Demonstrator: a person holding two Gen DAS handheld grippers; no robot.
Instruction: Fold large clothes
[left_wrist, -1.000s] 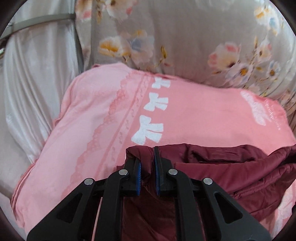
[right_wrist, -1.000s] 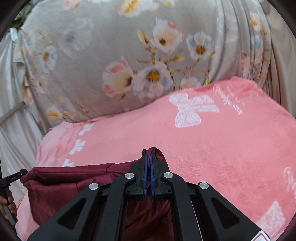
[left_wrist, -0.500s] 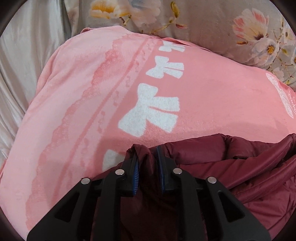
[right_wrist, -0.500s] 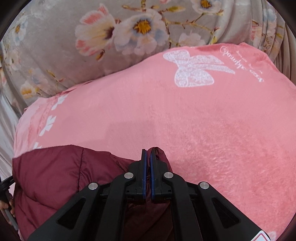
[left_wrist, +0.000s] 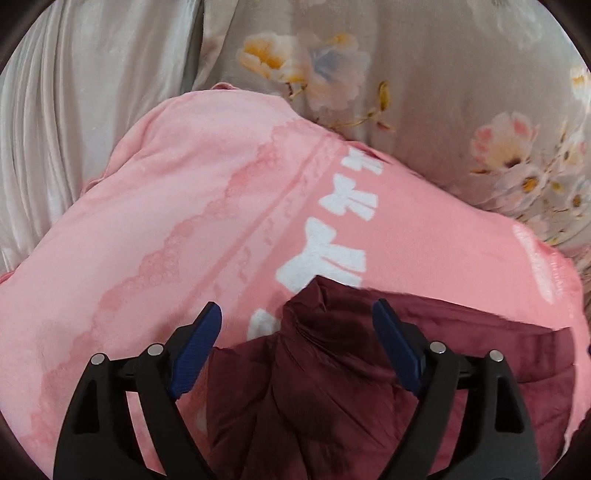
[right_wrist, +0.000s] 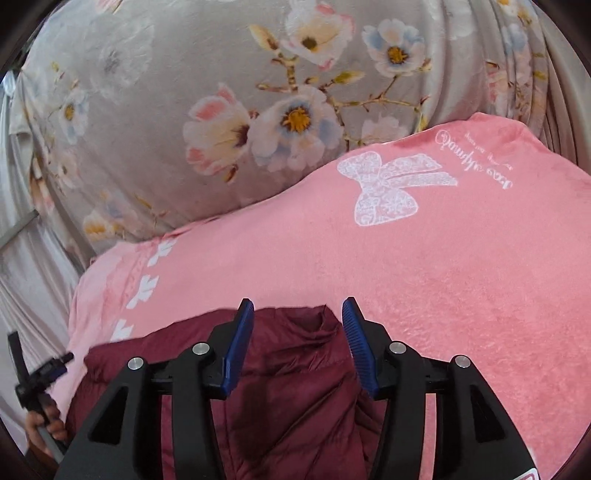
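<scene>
Both tongs have just been opening: my left tongs (left_wrist: 295, 325) stand wide and my right tongs (right_wrist: 297, 314) about half open, each astride a released fold of the maroon jacket (left_wrist: 332, 387), pads clear. It lies on the pink blanket (left_wrist: 166, 229). I'd back straight out, so no pad snags cloth.

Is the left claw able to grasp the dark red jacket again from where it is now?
Probably yes: the left claw stands open with the dark red jacket bunched between its fingers, nothing blocking.
</scene>
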